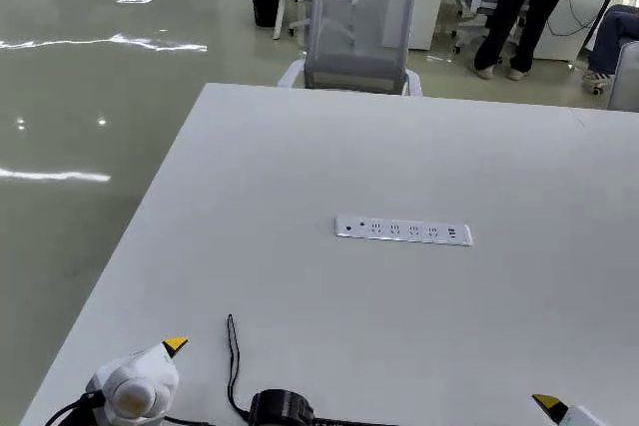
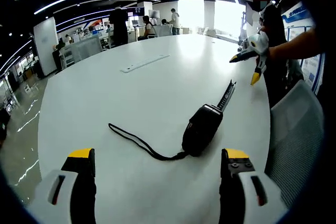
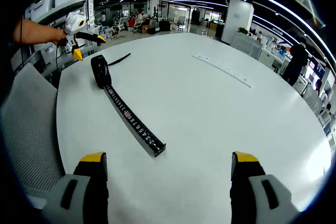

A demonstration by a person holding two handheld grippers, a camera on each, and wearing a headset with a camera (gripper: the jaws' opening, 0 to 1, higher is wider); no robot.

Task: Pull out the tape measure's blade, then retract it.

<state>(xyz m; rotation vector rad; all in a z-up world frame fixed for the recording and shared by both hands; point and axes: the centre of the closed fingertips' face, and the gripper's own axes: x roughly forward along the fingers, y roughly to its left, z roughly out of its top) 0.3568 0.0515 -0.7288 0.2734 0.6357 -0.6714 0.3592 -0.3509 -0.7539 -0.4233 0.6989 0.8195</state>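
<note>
Left gripper view: left gripper (image 2: 159,154) at the bottom of the frame, yellow-tipped jaws spread wide, nothing between them. Just past the jaws, right of centre, the black tape measure case (image 2: 202,128) sits on the white table (image 2: 105,93). Its thin black wrist strap (image 2: 131,140) loops off toward lower left. The dark blade (image 2: 227,95) runs out from the case toward upper right, flat on the table. Beyond that, upper right, the right gripper (image 2: 244,69) is held in a hand, jaws apart, off the blade.

Right gripper view: right gripper (image 3: 169,157) at the bottom, jaws wide apart and empty. The numbered blade (image 3: 134,121) lies extended, its tip left of centre, near the jaws but not touching them. It runs up and left to the case (image 3: 100,70). Left gripper (image 3: 88,46) is in the upper left beyond the case, jaws parted.

Head view: case (image 1: 280,409) at the bottom edge, strap (image 1: 233,356) curling up from it. Left gripper (image 1: 165,351) is at lower left beside the case, and one yellow tip of the right gripper (image 1: 551,405) is at lower right.

Farther, mid-table: flat white power strip (image 1: 402,230). Past the table's far edge, top centre, is a grey mesh office chair (image 1: 359,32). A black waste bin (image 1: 265,4) stands left of it on the glossy floor, and a person in dark trousers (image 1: 524,7) stands at top right.
</note>
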